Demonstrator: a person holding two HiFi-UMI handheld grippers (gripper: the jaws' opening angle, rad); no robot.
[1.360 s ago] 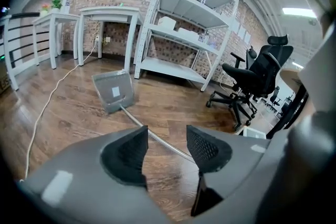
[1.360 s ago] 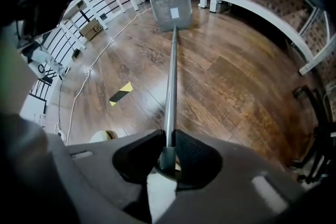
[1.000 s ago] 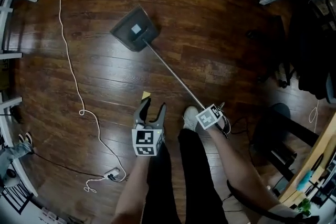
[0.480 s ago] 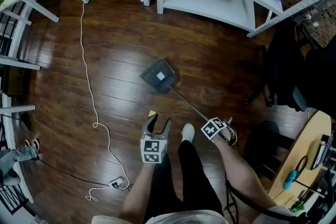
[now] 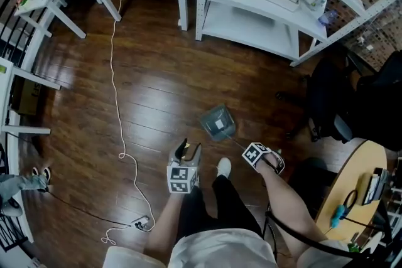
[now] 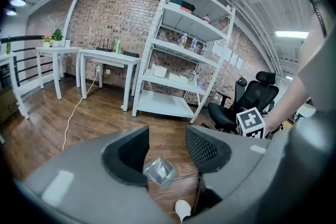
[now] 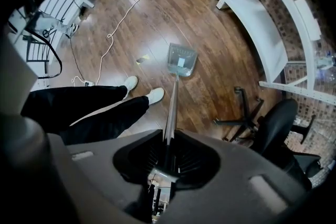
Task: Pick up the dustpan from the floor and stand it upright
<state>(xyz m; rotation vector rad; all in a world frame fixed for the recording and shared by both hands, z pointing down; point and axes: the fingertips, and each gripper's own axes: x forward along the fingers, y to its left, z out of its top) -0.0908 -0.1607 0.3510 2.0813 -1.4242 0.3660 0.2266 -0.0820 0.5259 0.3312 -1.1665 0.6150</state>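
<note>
Grey plastic dustpan [image 7: 181, 59] with a long thin metal stick points pan-end down near the white shoe [image 7: 156, 94], its stick pinched tight by the right gripper [image 7: 168, 145], the left gripper [image 6: 167, 147] spread and empty, so I think only standing it up is left.

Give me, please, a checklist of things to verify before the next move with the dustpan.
1. Right gripper shut on the handle: ok.
2. Left gripper open and empty: ok.
3. Handle upright: not ok, it slants up from the pan.
4. Pan resting on the floor: cannot tell.
5. White cable apart from the pan: ok.
6. Chair base apart from the pan: ok.
</note>
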